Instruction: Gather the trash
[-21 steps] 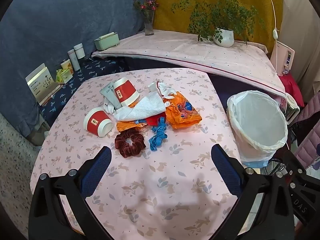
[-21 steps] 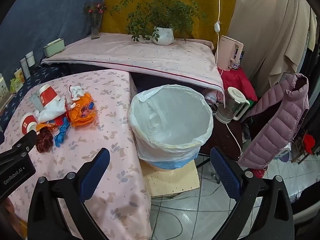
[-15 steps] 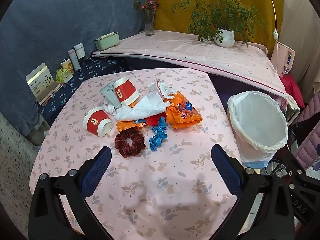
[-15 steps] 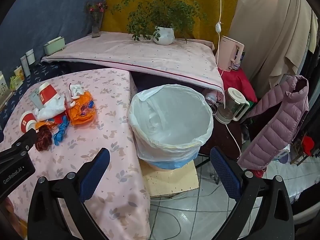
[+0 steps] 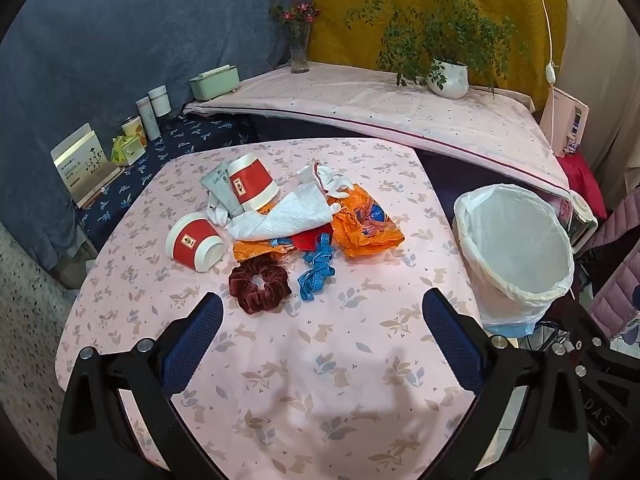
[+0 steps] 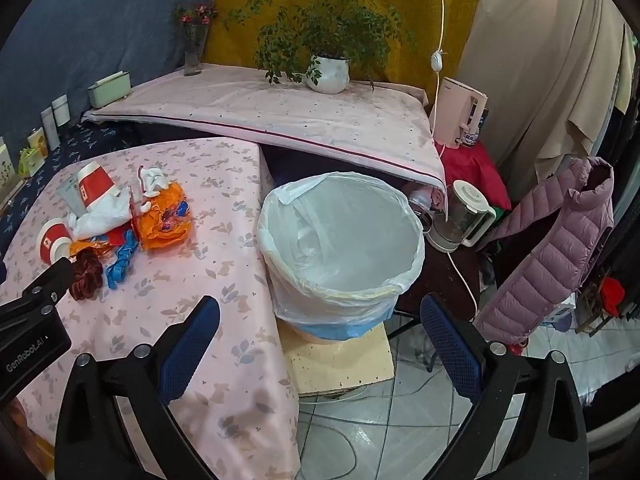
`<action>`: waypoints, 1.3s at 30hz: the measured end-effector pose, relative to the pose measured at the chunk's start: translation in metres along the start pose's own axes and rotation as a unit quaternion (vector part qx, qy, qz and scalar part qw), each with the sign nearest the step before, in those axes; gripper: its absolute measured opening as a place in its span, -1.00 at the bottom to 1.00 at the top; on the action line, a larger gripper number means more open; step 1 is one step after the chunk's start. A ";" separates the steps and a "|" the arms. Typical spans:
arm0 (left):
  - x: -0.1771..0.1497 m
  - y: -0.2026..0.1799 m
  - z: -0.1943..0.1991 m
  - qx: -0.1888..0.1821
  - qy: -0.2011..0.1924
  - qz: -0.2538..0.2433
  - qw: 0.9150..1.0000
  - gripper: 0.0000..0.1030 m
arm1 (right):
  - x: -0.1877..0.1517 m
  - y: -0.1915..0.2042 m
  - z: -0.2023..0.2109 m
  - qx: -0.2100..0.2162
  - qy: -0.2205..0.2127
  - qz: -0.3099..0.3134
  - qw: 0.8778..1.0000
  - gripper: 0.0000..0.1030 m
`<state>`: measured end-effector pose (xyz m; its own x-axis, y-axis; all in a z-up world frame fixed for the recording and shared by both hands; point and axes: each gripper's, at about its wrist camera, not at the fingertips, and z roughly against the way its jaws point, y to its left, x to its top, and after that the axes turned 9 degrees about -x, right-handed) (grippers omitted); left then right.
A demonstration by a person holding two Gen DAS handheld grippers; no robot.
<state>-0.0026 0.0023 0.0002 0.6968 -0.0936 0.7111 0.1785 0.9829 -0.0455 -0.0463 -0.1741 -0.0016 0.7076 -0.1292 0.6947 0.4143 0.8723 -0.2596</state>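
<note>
Left wrist view: almost nothing changed vs 0.7 s ago. The left hand-held gripper (image 5: 322, 314) is spread wide w/ nothing between its blue pads, hovering over bare cloth at the near end of the table (image 5: 280, 400), same as before; framing shifted only a hair. Trash pile is untouched, all ahead of the left hand-held gripper: maroon scrunchie (image 5: 259, 283) nearest, just ahead-left of centre; blue ribbon (image 5: 318, 270) beside it to the right; orange wrapper (image 5: 366, 229) further ahead-right; white paper towel (image 5: 280, 216) and two red paper cups (image 5: 195, 241) (image 5: 253, 183) beyond, ahead-left. Right wrist view crept slightly fwd/left: the right hand-held gripper (image 6: 320, 330) is also spread and empty, w/ the bin (image 6: 342, 250) directly ahead, just off the table edge. Its white liner looks empty. The same pile sits well off to its left. Meaning for the task, imo: no pickup started, nothing collected yet, both hand-held grippers are still lining up. Likely next is the left closing in on the nearest item, then carrying it right to the bin. Scrunchie may not be trash, can't tell.
</note>
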 end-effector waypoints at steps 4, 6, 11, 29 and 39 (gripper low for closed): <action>0.001 -0.001 0.000 0.001 -0.004 0.000 1.000 0.85 | 0.000 0.000 0.000 0.000 0.000 0.001 1.000 0.87; 0.001 -0.002 0.000 0.000 -0.005 0.001 1.000 0.85 | 0.000 0.001 0.001 0.001 -0.001 0.002 1.000 0.87; -0.001 0.002 0.001 0.001 -0.005 0.002 1.000 0.85 | 0.000 0.006 0.004 0.002 -0.006 0.010 1.000 0.87; -0.013 0.016 0.006 0.010 0.010 0.019 1.000 0.85 | -0.009 0.018 0.009 0.017 -0.014 0.039 0.999 0.87; -0.018 0.019 0.007 0.010 0.015 0.023 1.000 0.85 | -0.013 0.020 0.011 0.019 -0.014 0.041 0.999 0.87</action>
<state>-0.0170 0.0237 -0.0083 0.7248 -0.0528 0.6869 0.1323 0.9892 -0.0637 -0.0533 -0.1493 -0.0082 0.7212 -0.0435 0.6914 0.3334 0.8966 -0.2913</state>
